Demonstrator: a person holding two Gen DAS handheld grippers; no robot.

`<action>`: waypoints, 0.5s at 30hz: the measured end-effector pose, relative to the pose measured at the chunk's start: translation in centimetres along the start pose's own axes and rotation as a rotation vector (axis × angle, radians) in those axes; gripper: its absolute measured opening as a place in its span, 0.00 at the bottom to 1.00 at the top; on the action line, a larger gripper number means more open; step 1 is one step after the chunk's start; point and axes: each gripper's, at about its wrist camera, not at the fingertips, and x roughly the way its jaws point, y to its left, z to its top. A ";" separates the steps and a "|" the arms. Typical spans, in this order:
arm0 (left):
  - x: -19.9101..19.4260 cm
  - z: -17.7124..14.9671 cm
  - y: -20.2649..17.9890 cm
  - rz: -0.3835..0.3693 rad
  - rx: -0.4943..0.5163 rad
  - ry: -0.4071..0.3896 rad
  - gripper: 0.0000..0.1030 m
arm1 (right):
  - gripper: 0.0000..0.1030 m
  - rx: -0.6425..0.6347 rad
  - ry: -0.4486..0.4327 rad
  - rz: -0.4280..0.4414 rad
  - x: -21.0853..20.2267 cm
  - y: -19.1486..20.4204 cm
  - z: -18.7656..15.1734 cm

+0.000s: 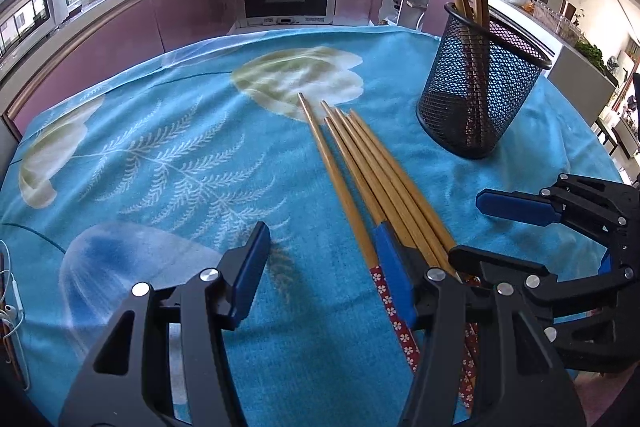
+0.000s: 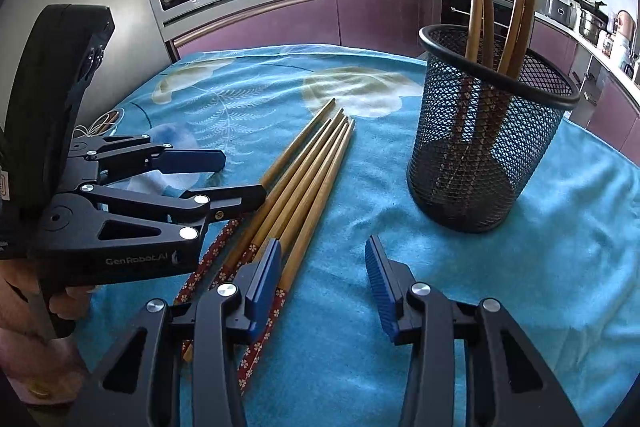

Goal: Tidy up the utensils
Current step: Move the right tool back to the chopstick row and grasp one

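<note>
5 bamboo chopsticks [image 1: 360, 171] lying bundled, 3 upright in mesh cup [image 1: 480, 87]

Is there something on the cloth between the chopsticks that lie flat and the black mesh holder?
Nothing visible. Between the loose chopsticks and the mesh holder there is only bare blue cloth. The holder stands upright, with a few chopsticks already in it and open room beside them. The right gripper is open beside the bundle.

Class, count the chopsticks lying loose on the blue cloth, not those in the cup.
5. All five chopsticks lie side by side in one bundle on the cloth, left of the mesh cup. Another could hide beneath.
</note>
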 end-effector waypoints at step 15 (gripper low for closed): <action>0.1 0.2 0.1 0.009 0.008 0.002 0.47 | 0.28 0.006 0.023 -0.025 0.4 -0.5 0.1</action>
